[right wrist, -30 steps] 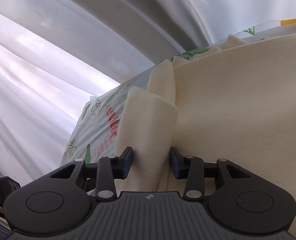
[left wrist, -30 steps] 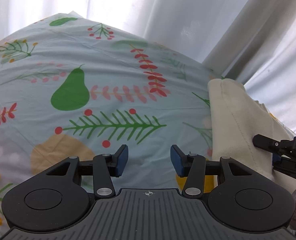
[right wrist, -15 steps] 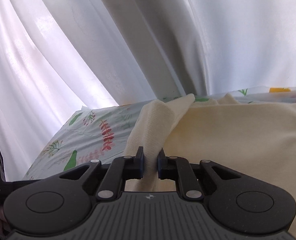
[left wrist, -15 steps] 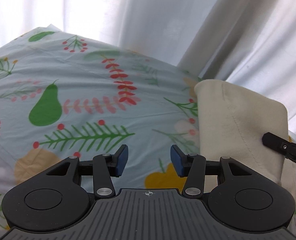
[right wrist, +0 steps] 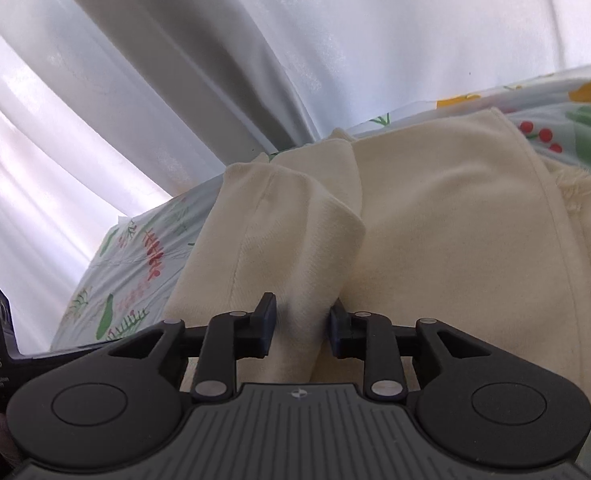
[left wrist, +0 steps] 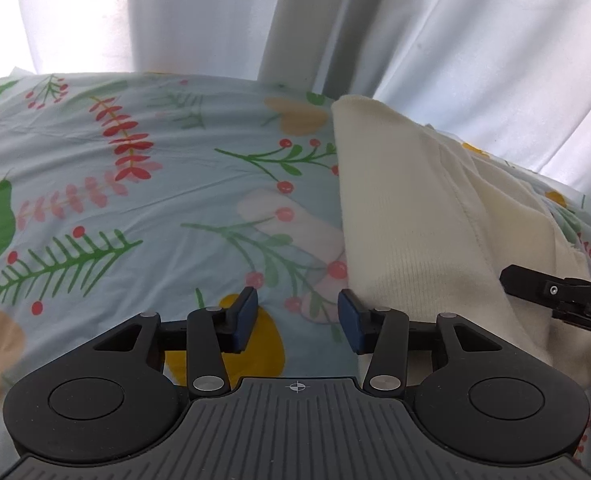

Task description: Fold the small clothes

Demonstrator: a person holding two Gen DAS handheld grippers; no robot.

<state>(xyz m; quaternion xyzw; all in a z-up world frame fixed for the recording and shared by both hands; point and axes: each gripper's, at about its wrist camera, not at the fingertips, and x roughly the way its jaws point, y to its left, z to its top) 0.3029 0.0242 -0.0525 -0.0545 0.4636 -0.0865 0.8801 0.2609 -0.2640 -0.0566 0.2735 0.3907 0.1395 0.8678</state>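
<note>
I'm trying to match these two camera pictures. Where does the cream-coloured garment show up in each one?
Left wrist view: the cream garment lies on the right side, running from the upper middle down beside the camera's own gripper.
Right wrist view: the cream garment fills the middle and right, with a fold of it between the gripper's fingers.
Shared landmark: the light blue tablecloth with leaf and berry print, under the garment in both.

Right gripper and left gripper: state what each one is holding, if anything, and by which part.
The right gripper has a raised fold of the cream garment between its opening jaws, no longer pinched. The left gripper holds nothing, open over the patterned sheet.
</note>
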